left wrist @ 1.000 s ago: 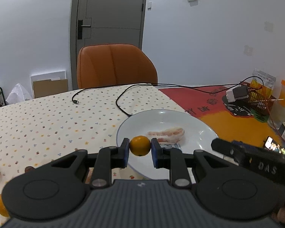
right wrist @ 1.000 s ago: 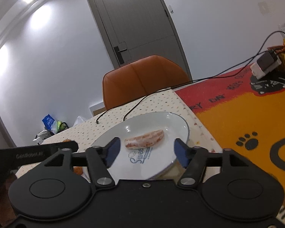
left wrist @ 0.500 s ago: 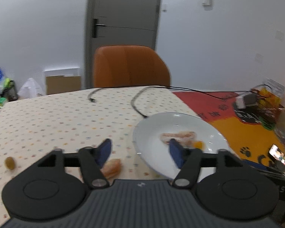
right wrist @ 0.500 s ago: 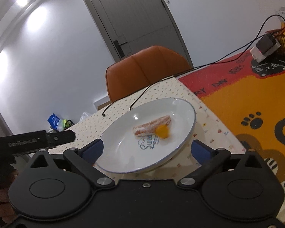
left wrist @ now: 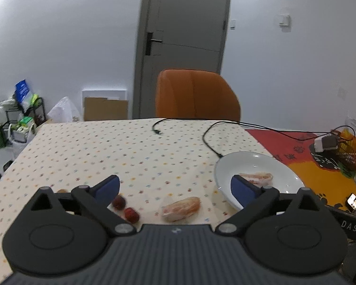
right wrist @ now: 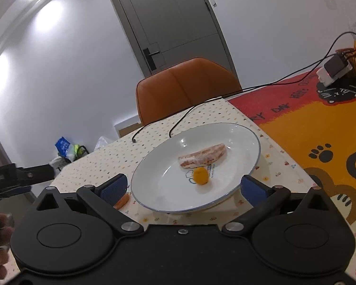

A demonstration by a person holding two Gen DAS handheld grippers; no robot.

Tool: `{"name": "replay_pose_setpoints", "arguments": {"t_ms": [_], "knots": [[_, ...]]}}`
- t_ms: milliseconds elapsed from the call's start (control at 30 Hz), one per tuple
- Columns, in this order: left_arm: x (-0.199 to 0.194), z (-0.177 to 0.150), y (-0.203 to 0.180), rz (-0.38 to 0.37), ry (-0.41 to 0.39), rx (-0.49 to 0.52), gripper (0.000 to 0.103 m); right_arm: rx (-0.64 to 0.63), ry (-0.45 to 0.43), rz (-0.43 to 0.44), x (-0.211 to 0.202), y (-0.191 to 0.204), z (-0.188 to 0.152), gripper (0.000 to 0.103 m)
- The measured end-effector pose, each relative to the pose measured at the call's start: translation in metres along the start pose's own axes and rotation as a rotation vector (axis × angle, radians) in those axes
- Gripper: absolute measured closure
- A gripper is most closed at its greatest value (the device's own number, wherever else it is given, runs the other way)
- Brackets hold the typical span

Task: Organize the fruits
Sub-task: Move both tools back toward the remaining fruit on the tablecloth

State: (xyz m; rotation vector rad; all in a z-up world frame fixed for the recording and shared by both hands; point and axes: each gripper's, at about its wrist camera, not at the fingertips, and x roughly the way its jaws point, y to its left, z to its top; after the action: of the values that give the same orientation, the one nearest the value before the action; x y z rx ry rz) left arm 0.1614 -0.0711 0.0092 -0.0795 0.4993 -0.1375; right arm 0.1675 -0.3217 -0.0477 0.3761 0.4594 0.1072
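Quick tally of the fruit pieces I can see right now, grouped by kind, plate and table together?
Peeled pinkish segments: 2, one on the plate at, one on the tablecloth
Small orange fruit: 1, on the plate
Small red fruits: 2
Total: 5

One white plate holds one small orange fruit and one peeled segment. On the tablecloth lie one more segment and two red fruits.
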Motion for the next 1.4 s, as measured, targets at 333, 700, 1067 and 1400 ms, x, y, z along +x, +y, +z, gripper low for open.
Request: {"name": "replay_pose_setpoints", "arguments": {"t_ms": [333, 700, 1067, 1400], "knots": [[-0.023, -0.007, 0.033, 0.031, -0.001, -0.031, 0.004, -0.095, 0.043, 0.075, -0.002, 0.035, -0.006, 0.000], [-0.040, -0.017, 0.075, 0.098, 0.005, -0.106, 0.004, -0.152, 0.087, 0.156, -0.003, 0.069, -0.016, 0.000], [-0.050, -0.031, 0.116, 0.097, 0.020, -0.225, 0.006, -0.211, 0.111, 0.203, -0.003, 0.099, -0.026, 0.000], [-0.046, -0.039, 0.125, 0.075, 0.007, -0.245, 0.015, -0.213, 0.133, 0.225, 0.006, 0.112, -0.031, 0.005]]}}
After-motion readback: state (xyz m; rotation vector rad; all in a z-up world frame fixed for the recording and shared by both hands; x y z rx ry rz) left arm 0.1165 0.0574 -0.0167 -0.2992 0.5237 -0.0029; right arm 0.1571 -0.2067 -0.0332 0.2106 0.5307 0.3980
